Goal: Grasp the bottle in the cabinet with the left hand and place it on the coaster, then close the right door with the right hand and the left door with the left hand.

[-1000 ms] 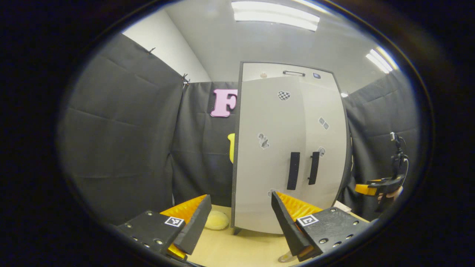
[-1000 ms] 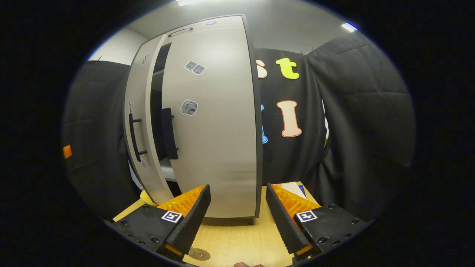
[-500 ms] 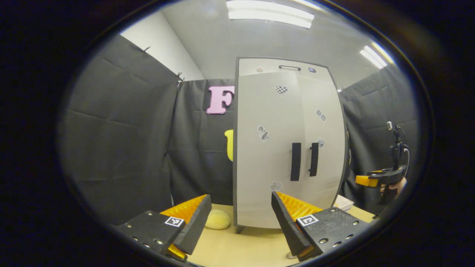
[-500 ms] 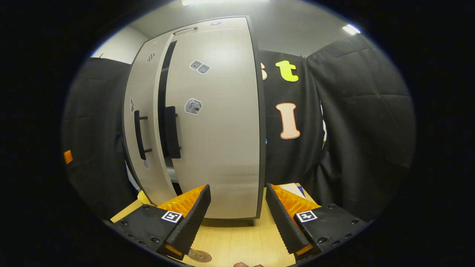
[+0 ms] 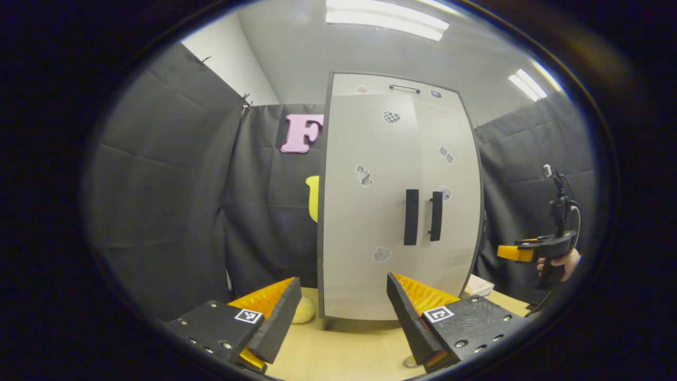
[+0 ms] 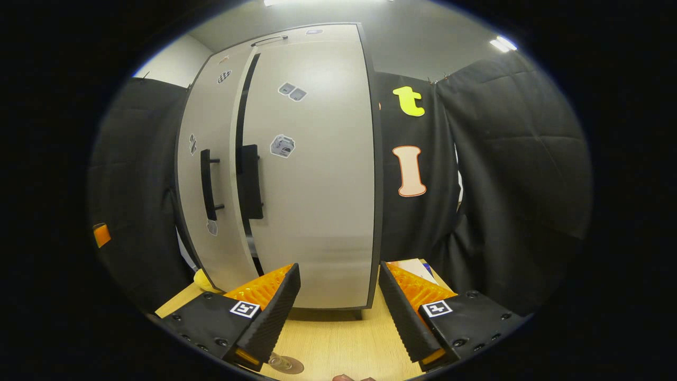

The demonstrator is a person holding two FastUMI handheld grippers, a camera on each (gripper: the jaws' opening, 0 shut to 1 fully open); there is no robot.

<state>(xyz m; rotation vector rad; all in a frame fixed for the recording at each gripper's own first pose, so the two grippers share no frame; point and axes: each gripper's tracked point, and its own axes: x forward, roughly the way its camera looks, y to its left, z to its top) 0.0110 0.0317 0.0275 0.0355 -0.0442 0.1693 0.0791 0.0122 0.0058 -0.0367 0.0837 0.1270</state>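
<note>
1. While both sets of tongs, left (image 5: 338,312) and right (image 6: 338,307), stand wide apart and hold nothing, we judge the doors to be the weak point: the right gripper view shows a dark slit between the left door (image 6: 211,174) and the right door (image 6: 312,174), so the cabinet (image 5: 396,196) may not be fully shut.
2. If we push the left door by its edge rather than its face, we could catch a fingertip on the handles (image 5: 411,217), which sit just beside each other, or nudge the cabinet across the desk (image 6: 338,344).
3. We cannot see the bottle itself. A small round disc (image 6: 285,364) lies on the desk just under our right tongs; it may be the coaster or the bottle's base, we cannot tell which. A careless drop of either hand could knock it.
4. Around us: a yellow lump (image 5: 304,312) beside the cabinet's left foot, and papers (image 6: 415,269) to its right.
5. Our other hand (image 5: 563,262) holds its gripper well clear of the doors.
</note>
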